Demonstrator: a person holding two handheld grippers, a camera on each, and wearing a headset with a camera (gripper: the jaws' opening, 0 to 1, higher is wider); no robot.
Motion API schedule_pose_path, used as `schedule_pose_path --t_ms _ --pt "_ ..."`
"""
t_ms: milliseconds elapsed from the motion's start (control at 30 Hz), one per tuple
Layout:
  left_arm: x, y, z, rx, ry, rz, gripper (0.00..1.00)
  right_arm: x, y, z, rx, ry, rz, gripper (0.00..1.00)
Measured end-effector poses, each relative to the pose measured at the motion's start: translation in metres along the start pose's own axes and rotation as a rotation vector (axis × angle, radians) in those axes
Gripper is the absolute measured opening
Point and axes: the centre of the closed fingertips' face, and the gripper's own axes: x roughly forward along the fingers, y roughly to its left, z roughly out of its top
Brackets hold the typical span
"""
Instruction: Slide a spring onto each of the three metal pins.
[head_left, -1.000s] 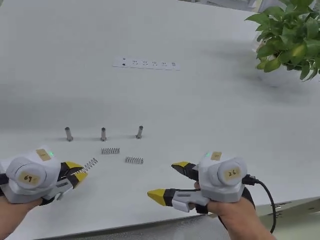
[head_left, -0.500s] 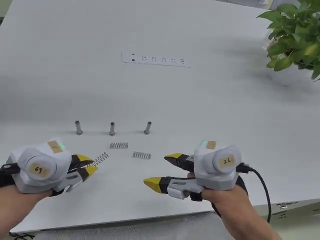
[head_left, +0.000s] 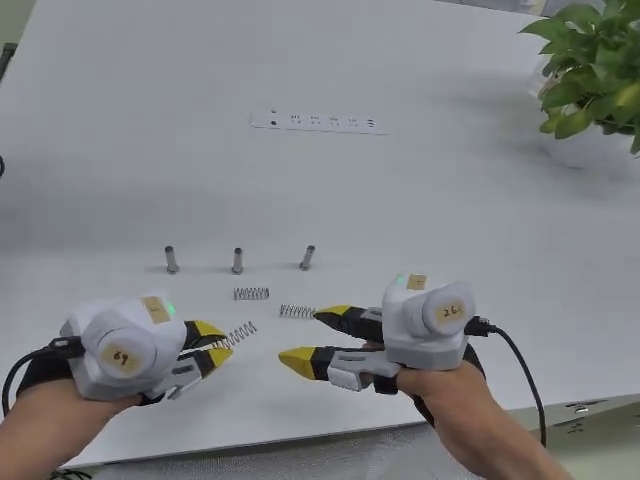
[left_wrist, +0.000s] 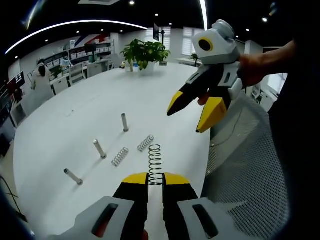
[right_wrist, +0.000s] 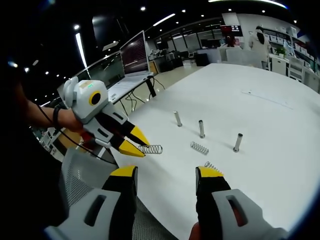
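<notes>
Three upright metal pins stand in a row on the white table: left pin (head_left: 171, 259), middle pin (head_left: 237, 260), right pin (head_left: 307, 257). My left gripper (head_left: 215, 343) (left_wrist: 155, 177) is shut on one end of a spring (head_left: 239, 334) (left_wrist: 155, 163), which sticks out forward, lifted off the table in front of the pins. Two more springs lie on the table: one (head_left: 251, 294) below the middle pin, another (head_left: 296, 312) just beside my right gripper's upper tip. My right gripper (head_left: 314, 338) (right_wrist: 166, 173) is open and holds nothing. The held spring (right_wrist: 151, 149) points toward it.
A white power strip (head_left: 318, 123) lies far back on the table. A potted plant (head_left: 590, 70) stands at the back right. The table's front edge (head_left: 300, 438) runs just under both hands. A cable (head_left: 520, 365) trails from the right gripper.
My left gripper, with the spring in it, has moved right toward the middle. The right gripper has moved left toward it, its upper tip now by a lying spring.
</notes>
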Motion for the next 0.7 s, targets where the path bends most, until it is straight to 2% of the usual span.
schedule_pose_path --t_ms 467,700 --pt "0.005 -0.029 0.028 0.076 -0.037 -0.084 0.02 0.007 0.016 0.005 -0.003 -0.008 0.073 0.33" --pt "0.005 -0.037 0.031 0.107 -0.033 -0.114 0.02 0.004 0.019 0.001 0.006 -0.01 0.099 0.27"
